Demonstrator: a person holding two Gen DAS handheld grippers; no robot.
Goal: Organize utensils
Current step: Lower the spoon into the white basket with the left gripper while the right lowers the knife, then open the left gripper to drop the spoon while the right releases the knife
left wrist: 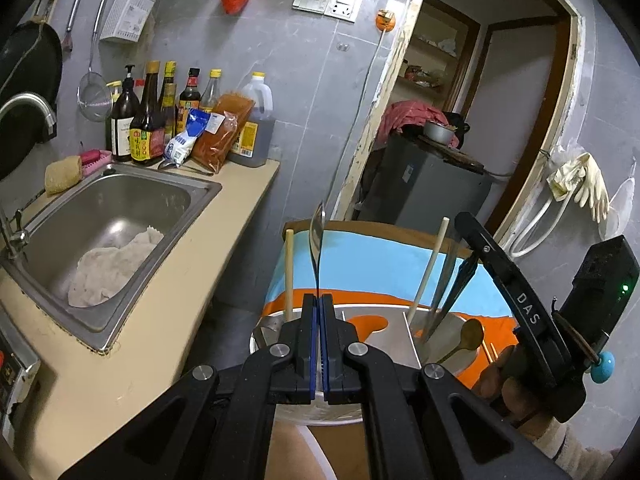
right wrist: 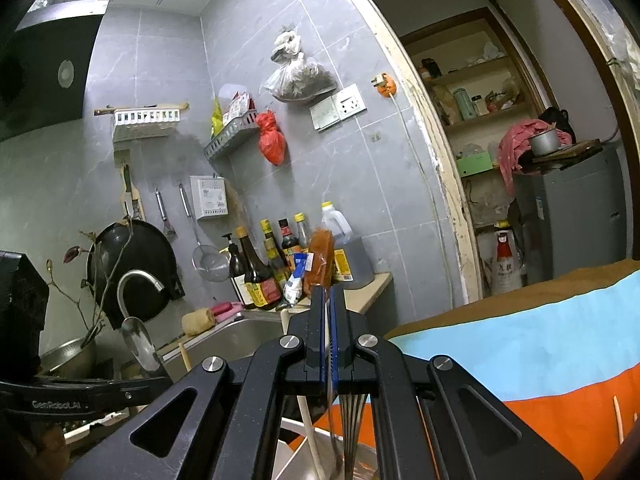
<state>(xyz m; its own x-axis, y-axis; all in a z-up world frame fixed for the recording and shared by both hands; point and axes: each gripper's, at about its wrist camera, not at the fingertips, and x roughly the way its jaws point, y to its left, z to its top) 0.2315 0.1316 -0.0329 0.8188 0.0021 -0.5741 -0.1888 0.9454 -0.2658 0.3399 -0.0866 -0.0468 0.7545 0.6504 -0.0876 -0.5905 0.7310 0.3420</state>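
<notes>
Two utensils are pinched at once: the left gripper (left wrist: 319, 320) has its jaws clamped on a spoon (left wrist: 317, 236) standing bowl-up over the metal holder (left wrist: 400, 330), and the right gripper (right wrist: 329, 316) has its jaws clamped on a fork (right wrist: 352, 424), tines hanging into the same holder. Either could slip and clatter out past the rim, since the thin handles are held edge-on. The spoon may also knock the chopstick (left wrist: 289, 276) beside it. The fork's handle is hidden between the pads, and the holder's compartments are probably divided, though the grippers block most of them.
</notes>
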